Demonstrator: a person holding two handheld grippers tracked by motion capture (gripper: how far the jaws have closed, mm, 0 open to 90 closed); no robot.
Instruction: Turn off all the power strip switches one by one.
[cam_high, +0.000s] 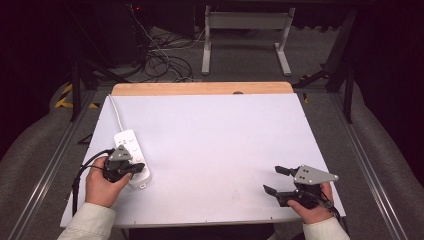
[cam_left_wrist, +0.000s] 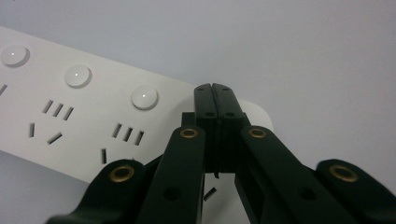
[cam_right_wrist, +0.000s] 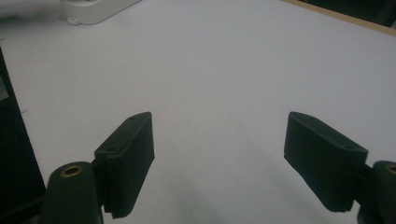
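White-topped table (cam_high: 215, 150) (wooden strip at far edge); a white power strip (cam_high: 131, 150) lies near its left edge.

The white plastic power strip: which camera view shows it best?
The left gripper view: the white plastic power strip shows its sockets and round buttons close up. The high view shows it whole but small; the right gripper view, one end.

A white power strip (cam_high: 131, 150), patterned with dark slots and round white buttons (cam_left_wrist: 144, 97), is being shown at the left of the high view on a white table (cam_high: 215, 140) edged in pale wood at the top. Black grippers (cam_high: 131, 167) (cam_high: 274, 180) with grey plates and brass rivets are being held by hands in cream sleeves (cam_high: 90, 222).
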